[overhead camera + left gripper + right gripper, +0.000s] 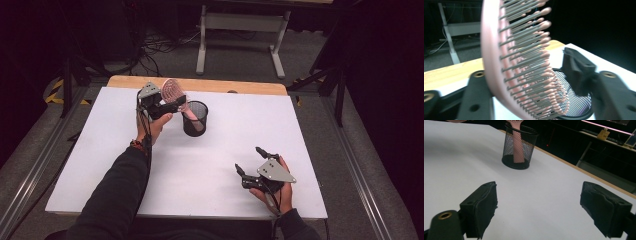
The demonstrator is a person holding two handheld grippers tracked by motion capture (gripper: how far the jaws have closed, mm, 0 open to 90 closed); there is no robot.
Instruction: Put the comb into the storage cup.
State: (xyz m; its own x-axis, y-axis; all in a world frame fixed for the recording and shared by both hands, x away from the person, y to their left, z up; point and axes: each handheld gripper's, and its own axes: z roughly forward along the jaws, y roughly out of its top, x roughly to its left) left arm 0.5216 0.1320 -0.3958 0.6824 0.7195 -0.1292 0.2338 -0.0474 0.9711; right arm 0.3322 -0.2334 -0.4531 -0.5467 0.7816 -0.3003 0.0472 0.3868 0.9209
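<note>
Hairbrush stood handle-down in the mesh cup, left jaws slackened around its head

The pink hairbrush (176, 97) is seen with its handle inside the black mesh cup (195, 119), its long axis tilted up and away from the cup toward the left gripper (167, 104), which is held just beside the cup's rim. In the left gripper view the bristled head (524, 62) lies between the jaws, close against one of them, while a clear gap is left to the other pad (576, 72); the jaws are judged to be parted and no longer clamped on the brush. The brush appears to be leaned on the cup's rim, so a withdrawal away from the cup would be needed without the head being dragged. The right gripper (248, 161) is kept well apart from the cup, nearer the person, its jaws spread wide over bare white table (536, 202) with nothing between them.
</note>
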